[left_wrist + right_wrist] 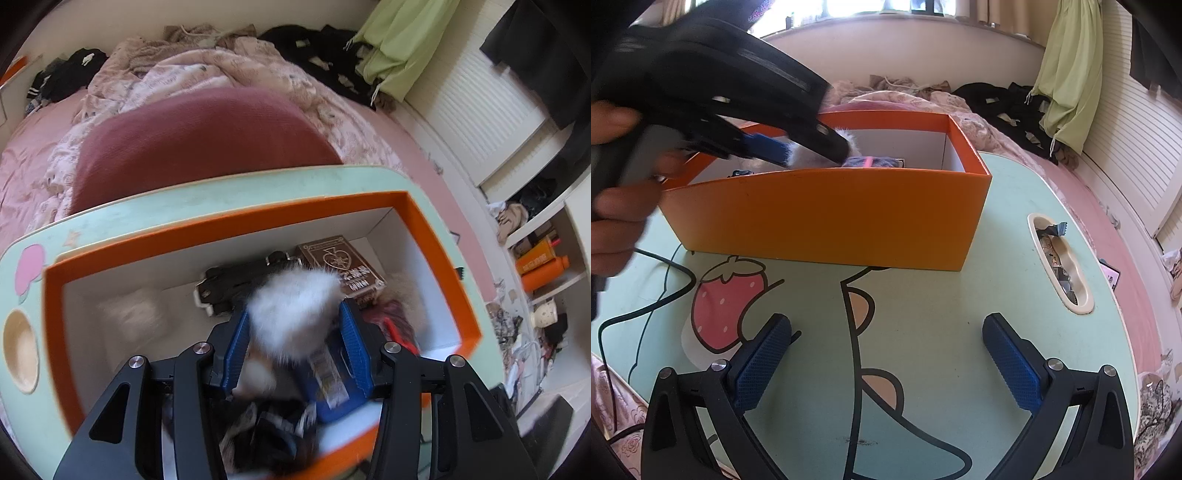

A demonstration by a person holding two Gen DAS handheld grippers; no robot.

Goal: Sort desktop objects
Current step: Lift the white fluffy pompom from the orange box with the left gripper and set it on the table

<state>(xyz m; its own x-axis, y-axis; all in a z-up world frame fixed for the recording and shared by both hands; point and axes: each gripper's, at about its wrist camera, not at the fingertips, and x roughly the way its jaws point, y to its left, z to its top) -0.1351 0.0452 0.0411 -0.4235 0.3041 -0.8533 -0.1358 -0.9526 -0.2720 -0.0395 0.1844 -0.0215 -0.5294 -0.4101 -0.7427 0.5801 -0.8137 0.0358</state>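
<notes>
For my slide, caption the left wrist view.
Left claw holds a white fluffy ball over the orange box on the green table.

The white fluffy thing [293, 314] between the left gripper [291, 332]'s blue pads is smeared by motion, so whether the pads press it cannot be told, and it hides part of the black object [229, 286] and the brown card box [341, 264] behind it. In the right wrist view the orange box [827, 214]'s near wall conceals most of its contents. The person's hand [613, 199] there is blurred and cut off by the left edge.
</notes>
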